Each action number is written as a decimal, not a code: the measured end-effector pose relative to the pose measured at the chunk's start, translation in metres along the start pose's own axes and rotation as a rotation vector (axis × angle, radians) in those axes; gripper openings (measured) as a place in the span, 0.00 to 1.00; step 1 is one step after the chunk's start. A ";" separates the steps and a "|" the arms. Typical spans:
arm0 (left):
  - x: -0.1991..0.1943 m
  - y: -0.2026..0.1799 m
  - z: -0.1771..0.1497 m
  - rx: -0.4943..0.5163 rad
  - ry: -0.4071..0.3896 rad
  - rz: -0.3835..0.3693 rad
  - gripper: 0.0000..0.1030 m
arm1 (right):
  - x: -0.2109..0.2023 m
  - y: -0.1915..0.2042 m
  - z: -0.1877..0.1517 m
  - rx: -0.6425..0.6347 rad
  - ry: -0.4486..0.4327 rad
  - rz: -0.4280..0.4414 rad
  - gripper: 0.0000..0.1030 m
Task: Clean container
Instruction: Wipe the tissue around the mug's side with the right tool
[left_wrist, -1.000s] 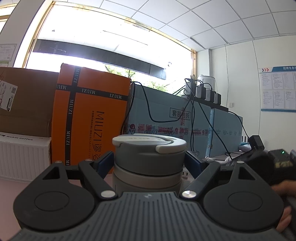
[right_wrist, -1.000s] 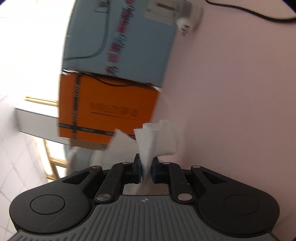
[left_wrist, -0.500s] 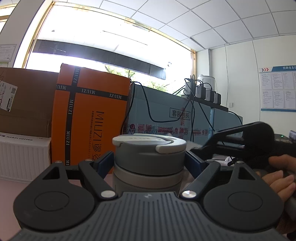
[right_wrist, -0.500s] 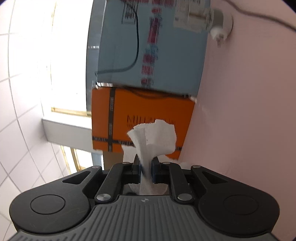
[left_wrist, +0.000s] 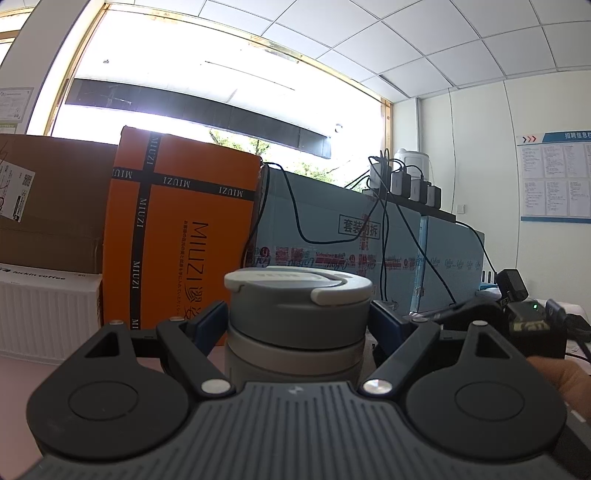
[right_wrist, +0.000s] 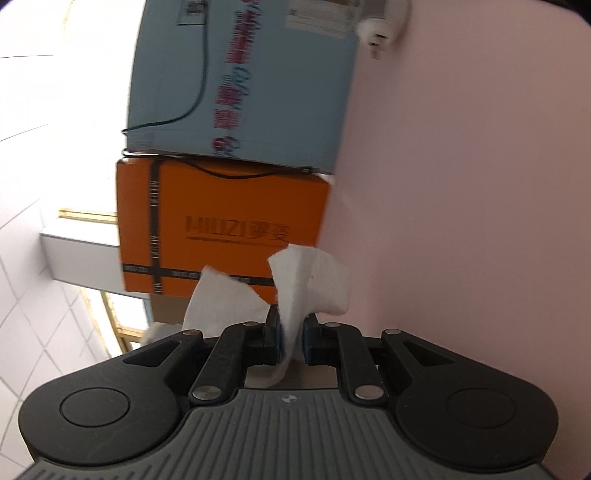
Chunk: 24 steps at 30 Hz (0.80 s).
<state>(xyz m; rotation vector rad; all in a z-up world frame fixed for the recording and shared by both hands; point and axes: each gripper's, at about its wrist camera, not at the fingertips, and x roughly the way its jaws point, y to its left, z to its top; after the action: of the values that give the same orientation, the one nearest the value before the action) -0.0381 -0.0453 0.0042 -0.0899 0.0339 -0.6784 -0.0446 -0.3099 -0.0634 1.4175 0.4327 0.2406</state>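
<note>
Grey lidded container (left_wrist: 297, 321) stands upright on the pink worktop (right_wrist: 480, 184), clamped between the pads of the left tool (left_wrist: 297, 321), seemingly to steady it. Right tool (right_wrist: 291, 341), tipped sideways, pinches a white wipe (right_wrist: 306, 280), apparently readied for rubbing the container.

The container's (left_wrist: 297, 321) base is hidden behind the left hand-held gripper (left_wrist: 297, 325). The orange box's (right_wrist: 221, 229) print is blurred, and the wipe's (right_wrist: 295, 291) lower end is hidden.
</note>
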 end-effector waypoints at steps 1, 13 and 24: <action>0.000 0.000 0.000 0.000 0.000 0.000 0.78 | -0.001 -0.001 0.000 0.001 -0.001 -0.005 0.12; 0.001 0.000 0.000 0.000 0.000 0.000 0.78 | -0.030 0.018 -0.011 -0.014 -0.032 0.161 0.12; 0.001 -0.001 0.000 0.001 0.002 0.002 0.78 | -0.031 -0.001 -0.020 0.010 -0.020 0.042 0.13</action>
<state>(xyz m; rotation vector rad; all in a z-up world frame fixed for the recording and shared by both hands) -0.0381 -0.0466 0.0039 -0.0888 0.0352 -0.6766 -0.0811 -0.3052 -0.0613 1.4385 0.3884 0.2585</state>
